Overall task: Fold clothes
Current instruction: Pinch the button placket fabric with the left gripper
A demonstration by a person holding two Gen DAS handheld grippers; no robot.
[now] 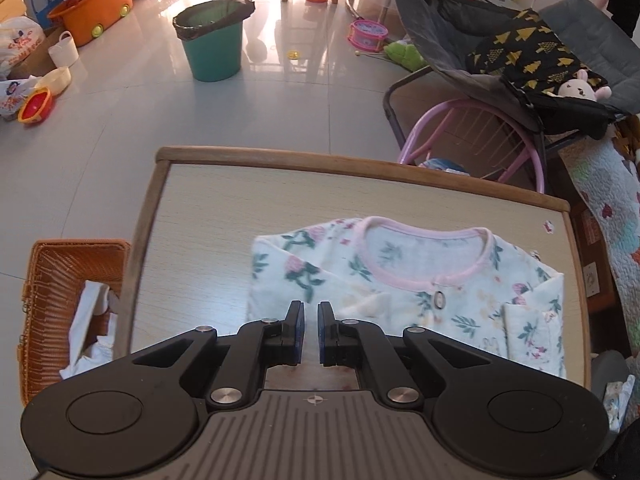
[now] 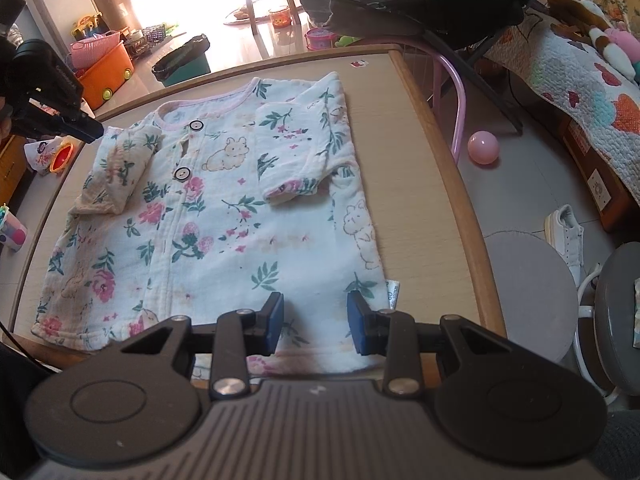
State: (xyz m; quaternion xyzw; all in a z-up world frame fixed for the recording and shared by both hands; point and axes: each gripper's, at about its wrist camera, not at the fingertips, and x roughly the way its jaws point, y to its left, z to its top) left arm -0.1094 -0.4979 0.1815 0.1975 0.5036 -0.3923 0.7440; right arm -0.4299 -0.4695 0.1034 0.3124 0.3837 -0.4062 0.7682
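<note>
Table [image 2: 436, 184]: it fills the middle of my right view, and the shirt takes up most of its top. The near hem lies right at the bottom edge, so a careless pull toward me could drag the cloth off the wood.
Shirt [image 2: 224, 216]: it lies flat and front up at the centre of the frame, collar toward the top. Both sleeves are already folded inward. The cloth looks soft and thick, so I judge a quick lift of the hem would let those sleeves slide back out.
Left sleeve [image 2: 116, 168]: it sits bunched and rumpled at the left of the frame. It may get trapped as a lump in the next fold.
Right gripper [image 2: 315, 328]: partly open, a fingertip on each side of the hem at the bottom centre, pads not pressing on it. If I close too shallow I may catch only the top layer.
Left gripper [image 1: 311, 332]: pinched almost together with nothing between, low in its own view over the shirt's shoulder. In the right view it hangs at the upper left, beside the bunched sleeve. One corner lifted alone could skew the fold.
</note>
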